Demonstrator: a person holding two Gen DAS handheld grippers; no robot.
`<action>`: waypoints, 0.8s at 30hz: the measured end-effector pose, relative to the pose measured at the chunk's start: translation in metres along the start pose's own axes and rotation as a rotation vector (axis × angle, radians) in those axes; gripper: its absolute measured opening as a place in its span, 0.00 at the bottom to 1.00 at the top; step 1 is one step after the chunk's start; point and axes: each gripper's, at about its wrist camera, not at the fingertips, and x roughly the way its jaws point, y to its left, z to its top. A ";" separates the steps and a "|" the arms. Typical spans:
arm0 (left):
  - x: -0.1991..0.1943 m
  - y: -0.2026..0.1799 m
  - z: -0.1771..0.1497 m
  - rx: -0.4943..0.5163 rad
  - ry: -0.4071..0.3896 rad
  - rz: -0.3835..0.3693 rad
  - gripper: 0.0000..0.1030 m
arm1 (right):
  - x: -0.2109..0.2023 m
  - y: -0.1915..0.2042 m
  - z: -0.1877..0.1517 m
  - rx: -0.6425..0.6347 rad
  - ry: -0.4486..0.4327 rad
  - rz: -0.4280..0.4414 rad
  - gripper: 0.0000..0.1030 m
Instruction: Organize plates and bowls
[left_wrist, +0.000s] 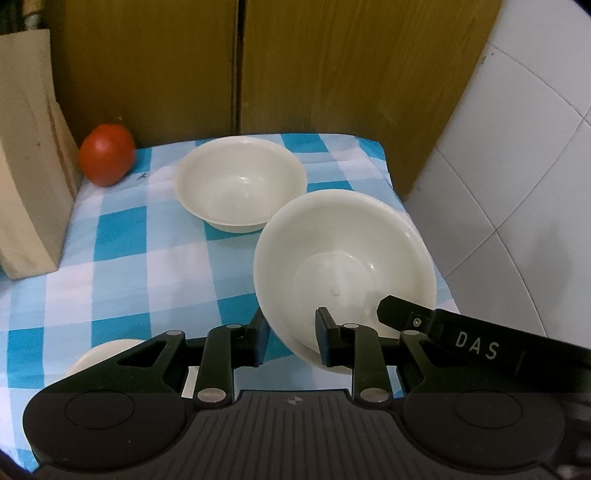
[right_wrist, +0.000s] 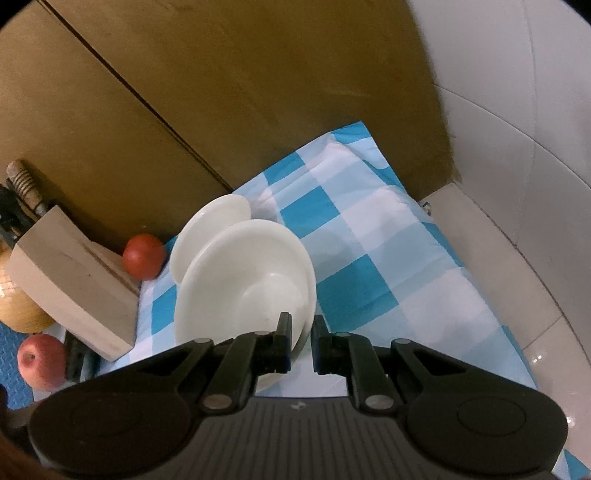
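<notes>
Between the jaws of the left gripper (left_wrist: 290, 341) is the rim of a tilted bowl (left_wrist: 343, 266), and they pinch it; the right gripper (right_wrist: 301, 343) is pressed together on the same rim, probably so the bowl can go into the second bowl (left_wrist: 242, 182) behind. One tomato (left_wrist: 107, 154) lies far left.

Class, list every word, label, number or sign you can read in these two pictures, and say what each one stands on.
"DAS": white capitals on the black finger of the right tongs, seen in the left wrist view.
A small dark mark on the checked cloth near the tomato: too small to read.
A small pale emblem on each camera housing: a symbol, no letters.
Nothing else is readable.
</notes>
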 end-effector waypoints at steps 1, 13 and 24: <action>-0.002 0.000 -0.001 0.000 -0.002 0.003 0.33 | -0.001 0.002 -0.001 -0.005 0.001 0.003 0.11; -0.027 0.012 -0.007 -0.017 -0.030 0.033 0.33 | -0.009 0.020 -0.015 -0.049 0.002 0.050 0.11; -0.052 0.027 -0.014 -0.032 -0.053 0.069 0.34 | -0.016 0.041 -0.030 -0.091 0.016 0.091 0.11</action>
